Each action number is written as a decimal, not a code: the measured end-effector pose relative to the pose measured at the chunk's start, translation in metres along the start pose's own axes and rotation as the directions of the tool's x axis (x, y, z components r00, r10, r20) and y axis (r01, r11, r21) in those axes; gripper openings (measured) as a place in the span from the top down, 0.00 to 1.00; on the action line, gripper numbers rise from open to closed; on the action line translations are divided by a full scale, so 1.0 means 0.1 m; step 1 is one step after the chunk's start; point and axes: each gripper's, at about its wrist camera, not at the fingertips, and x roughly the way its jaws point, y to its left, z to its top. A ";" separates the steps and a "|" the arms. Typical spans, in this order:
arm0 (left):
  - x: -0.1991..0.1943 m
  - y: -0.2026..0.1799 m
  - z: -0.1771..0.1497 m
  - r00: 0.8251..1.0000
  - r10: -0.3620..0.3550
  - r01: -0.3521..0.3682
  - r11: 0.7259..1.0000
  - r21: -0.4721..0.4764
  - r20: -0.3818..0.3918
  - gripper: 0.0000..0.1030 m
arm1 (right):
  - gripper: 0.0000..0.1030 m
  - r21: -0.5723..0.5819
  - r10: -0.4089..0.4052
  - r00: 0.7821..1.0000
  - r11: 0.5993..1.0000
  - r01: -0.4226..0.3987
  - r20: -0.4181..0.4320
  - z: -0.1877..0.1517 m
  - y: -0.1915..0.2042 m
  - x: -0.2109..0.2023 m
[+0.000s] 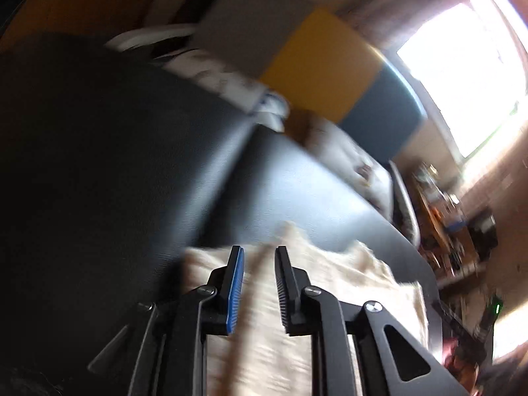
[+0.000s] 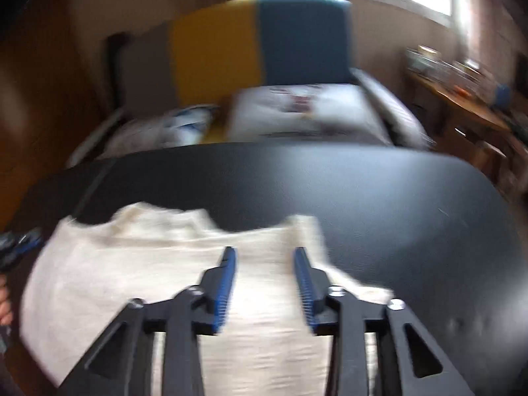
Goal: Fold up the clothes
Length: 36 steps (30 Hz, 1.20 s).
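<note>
A cream garment [image 1: 346, 283] [image 2: 148, 264] lies spread on the near part of a black table [image 1: 132, 165] [image 2: 396, 198], its far edge wavy and bunched. My left gripper [image 1: 259, 255] hovers over the garment's left part with the jaws a narrow gap apart; a tan ridge of the cloth runs up between the fingers. My right gripper [image 2: 265, 254] is open wide just above the garment's right part, nothing between its blue pads [image 2: 227, 283]. Both views are motion-blurred.
Beyond the table stands a bed with white pillows [image 2: 297, 109] and a grey, yellow and blue headboard [image 2: 214, 56] [image 1: 323, 66]. A cluttered wooden desk [image 2: 462, 99] is at the right under a bright window [image 1: 462, 76]. The table's far half is bare.
</note>
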 end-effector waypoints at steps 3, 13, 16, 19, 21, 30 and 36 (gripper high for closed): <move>0.10 -0.48 -0.16 0.995 0.051 -0.035 0.982 0.184 -0.087 0.78 | 0.52 -0.115 0.040 0.995 0.992 -0.051 -0.093 0.07 0.46 0.18; 0.79 -1.15 -0.58 0.926 0.355 -0.250 0.828 0.502 -0.124 0.77 | 0.59 -0.104 0.028 0.953 0.993 -0.062 -0.300 -0.02 0.85 0.84; 0.81 -1.13 -0.67 0.933 0.351 -0.258 0.803 0.538 -0.076 0.77 | 0.93 -0.071 0.054 0.963 0.995 -0.075 -0.263 -0.06 0.82 0.79; 0.78 -1.11 -0.66 0.943 0.321 -0.225 0.814 0.535 -0.092 0.93 | 0.94 -0.029 0.091 0.969 0.995 -0.100 -0.231 -0.08 0.76 0.70; 0.74 -1.12 -0.61 0.949 0.296 -0.199 0.828 0.524 -0.108 0.96 | 0.95 -0.012 0.111 0.973 0.993 -0.116 -0.205 -0.06 0.74 0.62; 0.60 -1.20 -0.28 0.983 0.185 -0.168 0.886 0.432 0.002 0.97 | 0.95 0.016 0.073 0.995 0.997 -0.072 -0.061 0.17 0.83 0.61; 0.87 -1.04 -0.32 0.981 0.195 -0.183 0.898 0.399 0.011 0.88 | 0.95 0.045 0.027 0.995 0.999 -0.023 -0.093 0.08 0.76 1.05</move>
